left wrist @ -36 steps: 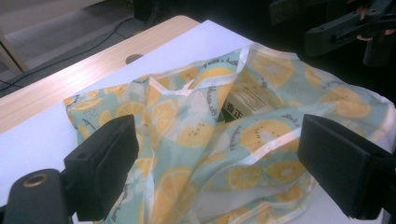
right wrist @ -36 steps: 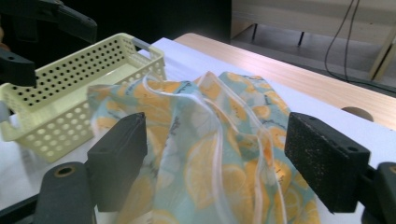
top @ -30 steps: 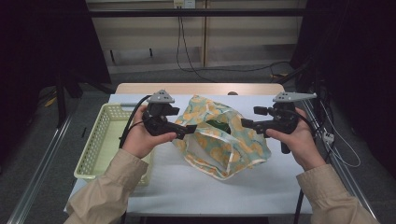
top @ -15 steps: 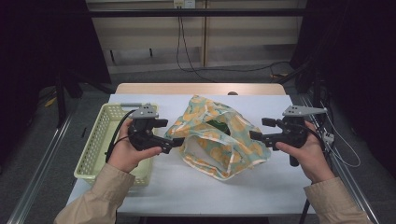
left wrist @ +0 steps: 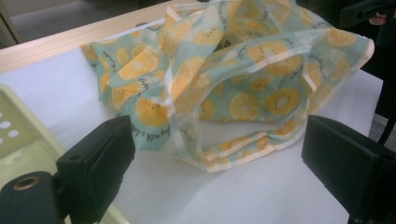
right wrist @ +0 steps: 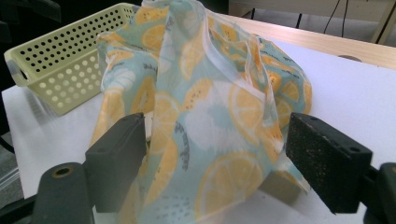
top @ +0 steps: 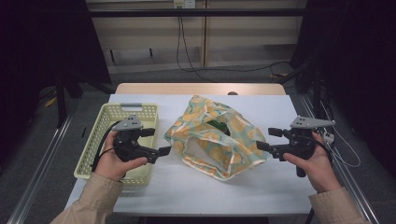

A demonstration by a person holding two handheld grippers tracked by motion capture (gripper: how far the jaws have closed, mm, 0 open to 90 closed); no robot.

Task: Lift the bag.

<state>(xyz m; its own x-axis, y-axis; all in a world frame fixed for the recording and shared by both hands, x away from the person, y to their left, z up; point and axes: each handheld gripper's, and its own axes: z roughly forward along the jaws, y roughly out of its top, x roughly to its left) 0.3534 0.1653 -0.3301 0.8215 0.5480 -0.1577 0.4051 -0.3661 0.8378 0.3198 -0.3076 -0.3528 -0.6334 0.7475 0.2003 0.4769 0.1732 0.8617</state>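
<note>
**What the bag keeps out of sight**

Inside the citrus-print bag [top: 219, 140] a dark green thing [top: 215, 126] shows through the mouth in the high view, but folds of cloth cover most of it and its kind cannot be told. The bag's far side is hidden behind its own crumpled top.

In the left gripper view the yellow basket [left wrist: 14, 135], left of the bag, is cut off by the picture's edge, and the bag's top runs out of frame.

In the right gripper view the bag's lower part is cut off by the bottom edge, and its print there is blurred. Small lettering on the bag is too fine to read.
</note>
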